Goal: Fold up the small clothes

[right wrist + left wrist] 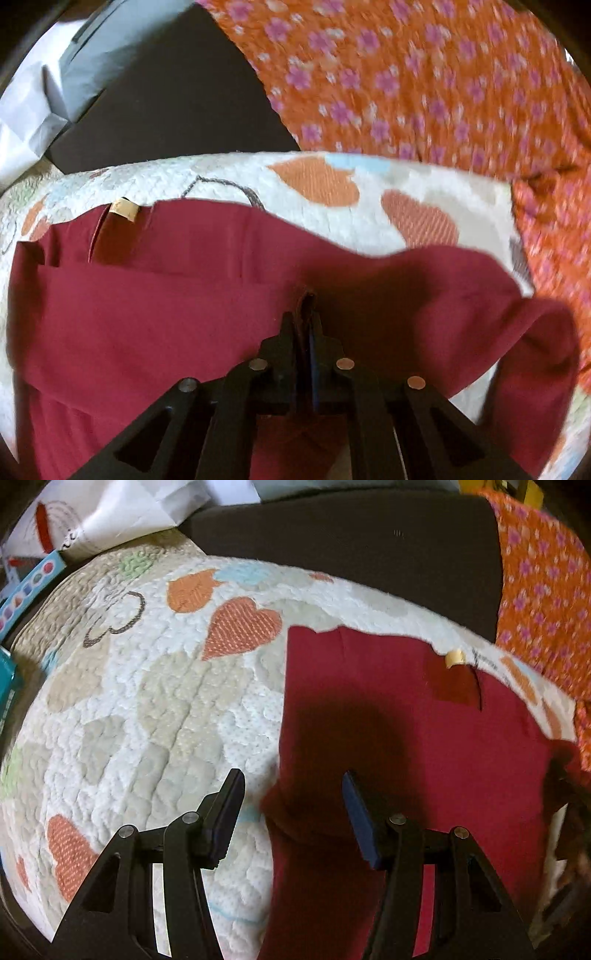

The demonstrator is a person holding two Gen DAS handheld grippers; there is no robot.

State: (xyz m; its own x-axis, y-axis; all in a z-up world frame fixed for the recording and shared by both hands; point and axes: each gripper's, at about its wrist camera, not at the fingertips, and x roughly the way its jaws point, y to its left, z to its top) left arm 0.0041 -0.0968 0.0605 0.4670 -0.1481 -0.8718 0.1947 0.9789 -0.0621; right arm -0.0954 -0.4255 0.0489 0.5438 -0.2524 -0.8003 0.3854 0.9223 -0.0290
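Observation:
A dark red garment [406, 731] lies on a white quilt with heart patterns [166, 701]; a small cream label [455, 658] shows at its far edge. My left gripper [293, 794] is open and empty, its jaws straddling the garment's left edge just above it. In the right wrist view the garment [166, 314] is partly folded, with the label [125, 209] at the far left. My right gripper [308, 314] is shut on a pinch of the red cloth and lifts a fold of it.
An orange cloth with purple flowers [406, 74] lies at the right and far side, also in the left wrist view [543, 602]. A dark surface [351, 542] lies beyond the quilt [406, 177]. White paper or bags [110, 513] and a colourful box [29, 590] sit at the far left.

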